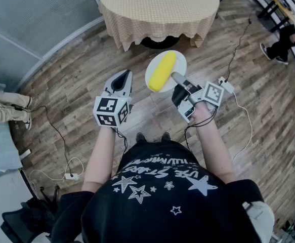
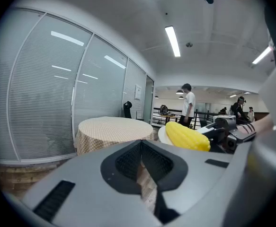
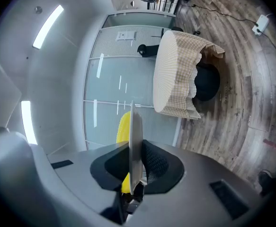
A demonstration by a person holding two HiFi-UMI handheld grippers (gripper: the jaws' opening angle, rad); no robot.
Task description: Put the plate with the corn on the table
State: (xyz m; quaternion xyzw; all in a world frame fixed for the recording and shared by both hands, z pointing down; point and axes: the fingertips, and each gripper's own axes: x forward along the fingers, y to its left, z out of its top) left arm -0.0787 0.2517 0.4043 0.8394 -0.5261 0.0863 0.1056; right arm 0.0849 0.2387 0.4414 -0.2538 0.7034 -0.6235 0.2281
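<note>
Wooden floor planks (image 1: 61, 75) are spreading under the whole scene, and a round table (image 1: 157, 4) draped in a checked cloth is standing ahead of the person, at the top of the head view. The white plate (image 1: 180, 64) is hanging in the air over the floor, just short of the table's near edge and not touching it. A yellow cob of corn (image 1: 162, 71) is lying lengthwise across the plate. The right gripper (image 1: 175, 78) is clenching the plate's near rim. In the right gripper view its two dark pads are pressing on either side of the thin rim, which is showing edge-on (image 3: 135, 126), with the corn (image 3: 123, 124) peeking out to the left of the rim and the table (image 3: 175, 74) beyond. The left gripper (image 1: 123, 77) is hovering beside the plate, to its left and apart from it. In the left gripper view its jaws are meeting at the tips with nothing between them, only a sliver of floor showing through the slit, while the corn (image 2: 187, 136) and the table (image 2: 111, 129) are sitting past them.
</note>
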